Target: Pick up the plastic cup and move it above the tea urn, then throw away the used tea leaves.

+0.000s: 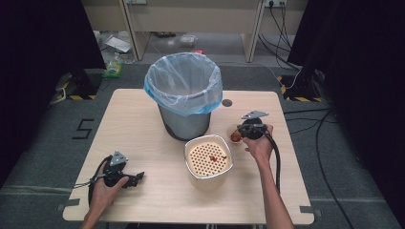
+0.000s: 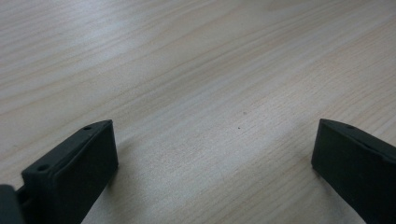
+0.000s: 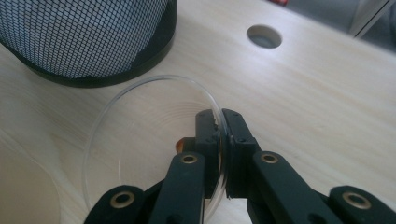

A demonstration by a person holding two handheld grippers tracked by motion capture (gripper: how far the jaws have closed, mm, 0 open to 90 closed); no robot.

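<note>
Right tongs (image 3: 223,140) are pinching the clear dish (image 3: 140,135) rim near the counter's right edge (left tongs (image 2: 212,158) idle, spread), so I'd lift level to avoid spilling.

One marking to read: a dark "5" (image 1: 82,129) on the grey floor (image 1: 43,143), off the table's (image 1: 143,124) left edge, up and left of the left gripper (image 1: 136,178).
</note>
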